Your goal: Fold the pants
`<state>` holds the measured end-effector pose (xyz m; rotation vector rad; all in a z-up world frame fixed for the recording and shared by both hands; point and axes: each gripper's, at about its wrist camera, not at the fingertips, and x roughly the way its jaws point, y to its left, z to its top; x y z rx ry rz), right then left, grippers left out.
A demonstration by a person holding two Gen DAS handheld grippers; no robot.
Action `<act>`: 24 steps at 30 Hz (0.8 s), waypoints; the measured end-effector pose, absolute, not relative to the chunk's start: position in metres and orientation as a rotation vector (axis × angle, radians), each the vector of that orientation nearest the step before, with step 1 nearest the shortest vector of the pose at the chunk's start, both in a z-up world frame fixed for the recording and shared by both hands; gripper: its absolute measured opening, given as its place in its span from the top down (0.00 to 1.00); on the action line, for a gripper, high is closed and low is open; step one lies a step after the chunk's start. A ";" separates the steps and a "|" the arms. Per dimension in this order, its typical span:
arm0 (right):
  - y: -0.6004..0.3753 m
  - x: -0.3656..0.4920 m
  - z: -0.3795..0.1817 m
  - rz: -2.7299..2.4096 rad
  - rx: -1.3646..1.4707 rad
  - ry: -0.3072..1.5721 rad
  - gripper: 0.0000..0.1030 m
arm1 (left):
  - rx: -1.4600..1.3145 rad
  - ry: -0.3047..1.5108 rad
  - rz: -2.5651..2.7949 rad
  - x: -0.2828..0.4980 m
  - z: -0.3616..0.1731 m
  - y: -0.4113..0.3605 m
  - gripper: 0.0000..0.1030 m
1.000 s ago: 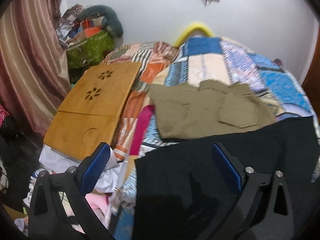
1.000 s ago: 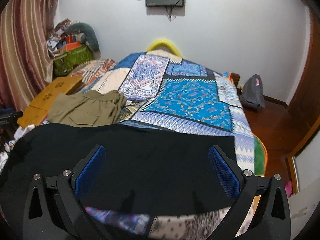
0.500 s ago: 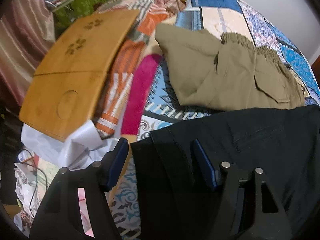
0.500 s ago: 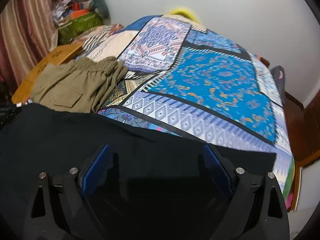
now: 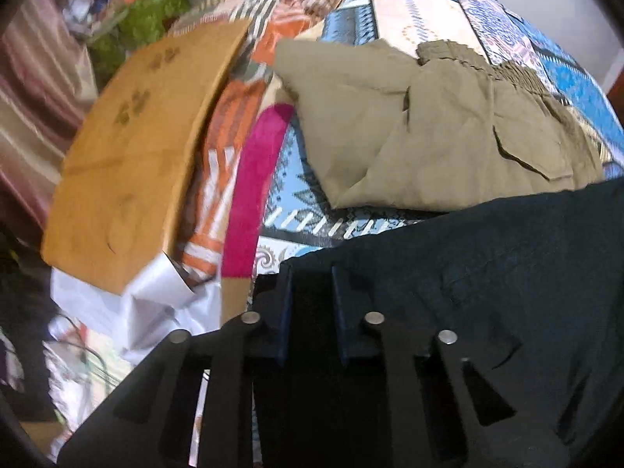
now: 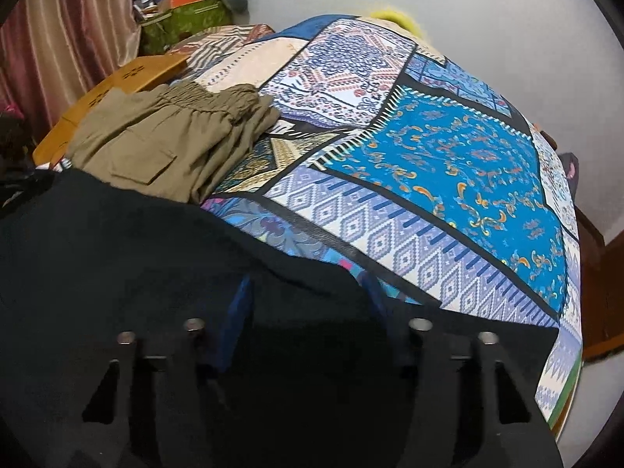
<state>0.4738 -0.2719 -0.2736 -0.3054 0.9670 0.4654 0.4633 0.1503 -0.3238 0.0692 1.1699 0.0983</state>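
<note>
Both grippers sit on the black pants (image 5: 487, 273): left gripper (image 5: 311, 284) narrowed, apparently pinching the corner; right gripper (image 6: 306, 296) half-open, fabric between its fingers.

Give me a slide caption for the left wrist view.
Left claw closing on the black pants' corner, khaki shorts lying behind on the patchwork bedspread.

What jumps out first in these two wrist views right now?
The black pants spread across the bed's near edge, with the left gripper nearly closed at their left end and the right gripper down on them. Behind lie khaki pants on the bright patchwork bedspread.
</note>
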 end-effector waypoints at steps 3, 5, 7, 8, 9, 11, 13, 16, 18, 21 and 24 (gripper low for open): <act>-0.267 0.466 -0.274 0.466 -0.343 0.964 0.93 | 0.120 1.129 0.131 0.459 -0.313 0.141 0.88; -0.265 0.462 -0.272 0.446 -0.359 0.948 0.93 | 0.140 1.091 0.147 0.457 -0.302 0.138 0.88; -0.266 0.458 -0.267 0.418 -0.357 0.921 0.93 | 0.144 1.057 0.156 0.456 -0.289 0.137 0.89; -0.268 0.458 -0.263 0.404 -0.348 0.907 0.94 | 0.141 1.040 0.159 0.456 -0.282 0.136 0.89; -0.270 0.458 -0.257 0.389 -0.332 0.889 0.94 | 0.136 1.018 0.159 0.456 -0.271 0.136 0.89; -0.275 0.456 -0.242 0.355 -0.306 0.849 0.94 | 0.128 0.990 0.158 0.457 -0.256 0.134 0.89; -0.278 0.450 -0.228 0.329 -0.291 0.805 0.94 | 0.136 0.944 0.161 0.454 -0.237 0.130 0.90; -0.284 0.437 -0.203 0.320 -0.259 0.771 0.94 | 0.143 0.880 0.153 0.443 -0.210 0.124 0.90; -0.288 0.423 -0.191 0.326 -0.242 0.761 0.94 | 0.132 0.859 0.137 0.432 -0.197 0.123 0.90; -0.291 0.395 -0.178 0.325 -0.242 0.740 0.94 | 0.130 0.823 0.115 0.409 -0.181 0.121 0.90; -0.297 0.363 -0.167 0.337 -0.208 0.728 0.94 | 0.123 0.782 0.092 0.377 -0.167 0.121 0.90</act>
